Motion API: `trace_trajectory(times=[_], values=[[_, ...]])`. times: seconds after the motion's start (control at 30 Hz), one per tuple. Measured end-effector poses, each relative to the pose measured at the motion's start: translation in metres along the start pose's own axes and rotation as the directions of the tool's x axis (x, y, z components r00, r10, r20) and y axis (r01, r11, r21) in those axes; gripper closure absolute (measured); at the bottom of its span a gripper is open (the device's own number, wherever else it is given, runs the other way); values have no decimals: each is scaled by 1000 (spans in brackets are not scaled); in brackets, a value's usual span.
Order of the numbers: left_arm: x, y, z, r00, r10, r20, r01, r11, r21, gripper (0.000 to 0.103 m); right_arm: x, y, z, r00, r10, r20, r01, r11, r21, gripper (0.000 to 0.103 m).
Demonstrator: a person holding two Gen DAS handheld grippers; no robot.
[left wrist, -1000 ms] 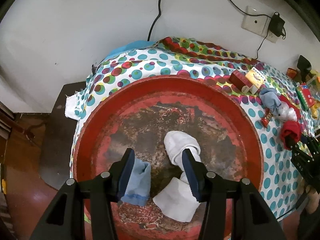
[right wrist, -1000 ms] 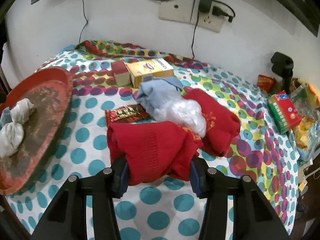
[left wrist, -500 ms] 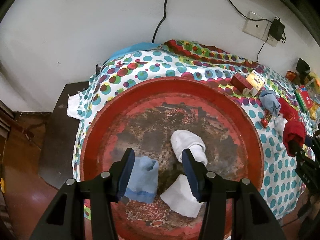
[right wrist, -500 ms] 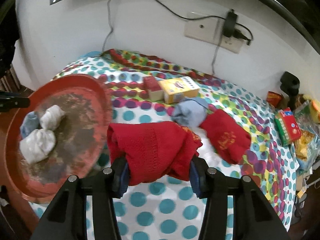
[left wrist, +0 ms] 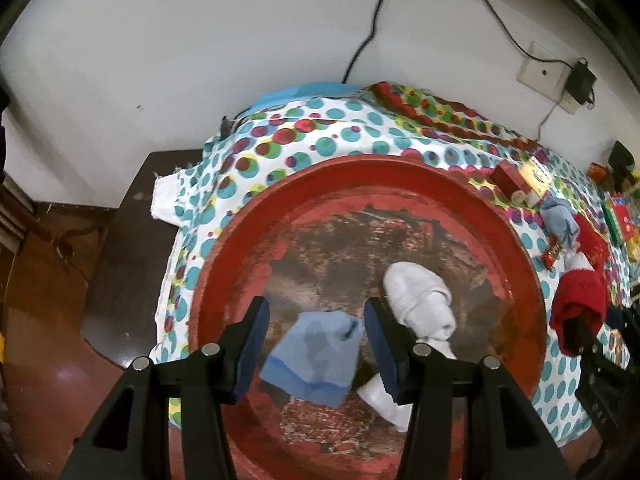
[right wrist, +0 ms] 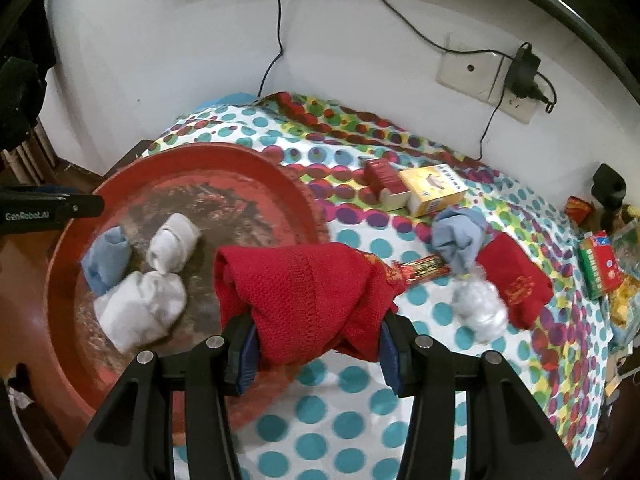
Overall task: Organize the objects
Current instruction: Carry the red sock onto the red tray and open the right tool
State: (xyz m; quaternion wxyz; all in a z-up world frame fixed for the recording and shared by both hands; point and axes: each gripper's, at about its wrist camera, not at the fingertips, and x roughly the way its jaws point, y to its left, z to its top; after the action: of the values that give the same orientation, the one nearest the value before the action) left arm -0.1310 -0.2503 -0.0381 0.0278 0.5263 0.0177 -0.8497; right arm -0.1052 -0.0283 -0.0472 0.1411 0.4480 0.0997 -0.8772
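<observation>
right gripper (right wrist: 316, 344) clamped on red knit cloth (right wrist: 304, 300), held over rim of red tray (right wrist: 280, 168) | left gripper (left wrist: 316, 344) jaws apart above blue sock (left wrist: 316, 356) in tray | right view only: second white sock (right wrist: 140, 312), yellow box (right wrist: 434, 188)

Both grippers, left gripper (left wrist: 316, 344) and right gripper (right wrist: 316, 354), are black plastic frames with silver screws and blue-padded fingers (left wrist: 252, 348).

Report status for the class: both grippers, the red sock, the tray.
Left gripper open above the red tray. Right gripper shut on red sock, beside tray. Nothing in the way.
</observation>
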Motion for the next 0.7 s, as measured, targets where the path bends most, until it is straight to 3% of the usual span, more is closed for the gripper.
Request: trace_trajectory(times=[0.27, 0.5, 0.7], values=[[2, 27, 0, 1000, 19, 3, -18, 996, -86, 52, 12, 27, 5, 999, 12, -49, -10, 999, 47, 57], [9, 40, -1, 1000, 10, -9, -11, 993, -116, 52, 24, 44, 10, 995, 16, -97, -7, 996, 93, 57], [15, 46, -3, 999, 43, -27, -46, 992, -118, 52, 34, 58, 16, 993, 16, -116, -4, 995, 100, 57]])
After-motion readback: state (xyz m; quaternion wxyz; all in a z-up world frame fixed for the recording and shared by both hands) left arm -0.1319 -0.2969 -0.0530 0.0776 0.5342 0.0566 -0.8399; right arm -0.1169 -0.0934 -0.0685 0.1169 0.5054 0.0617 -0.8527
